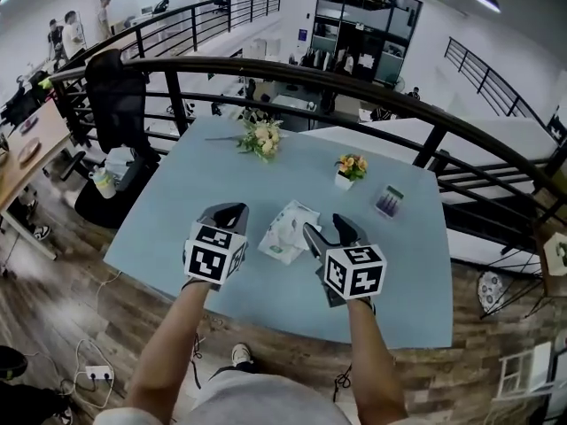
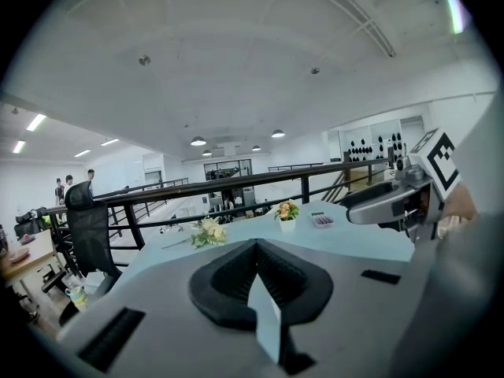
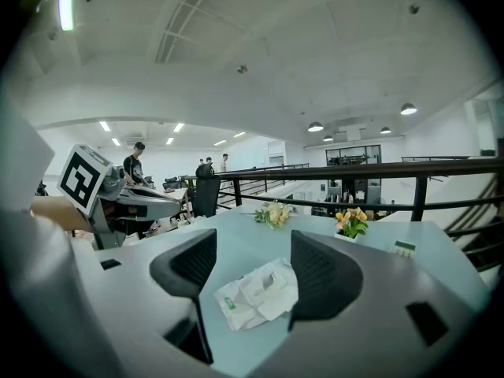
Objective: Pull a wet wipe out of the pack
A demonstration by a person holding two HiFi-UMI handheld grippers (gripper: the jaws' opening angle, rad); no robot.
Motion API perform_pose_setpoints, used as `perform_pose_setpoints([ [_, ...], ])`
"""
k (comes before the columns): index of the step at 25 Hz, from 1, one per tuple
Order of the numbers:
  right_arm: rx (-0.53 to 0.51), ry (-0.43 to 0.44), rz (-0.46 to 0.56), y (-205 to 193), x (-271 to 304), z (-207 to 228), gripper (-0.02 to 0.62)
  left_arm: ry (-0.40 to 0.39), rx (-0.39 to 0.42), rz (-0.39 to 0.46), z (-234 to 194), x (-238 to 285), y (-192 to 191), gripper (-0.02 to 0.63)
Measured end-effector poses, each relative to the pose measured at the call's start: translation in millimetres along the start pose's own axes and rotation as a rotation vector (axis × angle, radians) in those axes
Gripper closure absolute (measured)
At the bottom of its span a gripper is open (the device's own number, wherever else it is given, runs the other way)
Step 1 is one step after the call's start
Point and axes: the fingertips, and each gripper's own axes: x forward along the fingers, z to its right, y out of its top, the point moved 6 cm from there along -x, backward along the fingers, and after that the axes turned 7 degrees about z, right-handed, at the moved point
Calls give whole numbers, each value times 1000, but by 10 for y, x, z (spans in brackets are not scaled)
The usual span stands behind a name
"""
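Two grippers are held over a light blue table (image 1: 168, 211). A person's hands hold them.

The left gripper (image 1: 232, 209) has its jaws pressed together at the tips. Nothing is between them. In the left gripper view you can see the tips touch, with only a bit of blue table showing below them.

The right gripper (image 1: 326, 230) has its jaws spread wide apart. They hold nothing. In the right gripper view the wet wipe pack (image 3: 256, 294) shows in the gap between the jaws, lying flat on the table. The jaws do not touch it.

From the head view the pack (image 1: 285, 231) is white and crinkled. It lies between the two grippers, just beside the right one.

Farther back on the table are a bunch of flowers (image 1: 261, 138) lying down, a little white pot with flowers (image 1: 351, 168), and a small box (image 1: 389, 201). They are well apart from the pack.

A dark railing (image 1: 354, 87) curves behind the table. A black chair (image 1: 120, 96) stands at the left.
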Motion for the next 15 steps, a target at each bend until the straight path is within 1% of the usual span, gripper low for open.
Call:
perform_pose_setpoints([
  [6, 5, -45, -5, 0, 169, -16, 318, -50, 5, 11, -166, 210, 12, 612],
  [15, 30, -134, 1, -6, 325, 55, 318, -129, 27, 20, -333, 525, 43, 612],
])
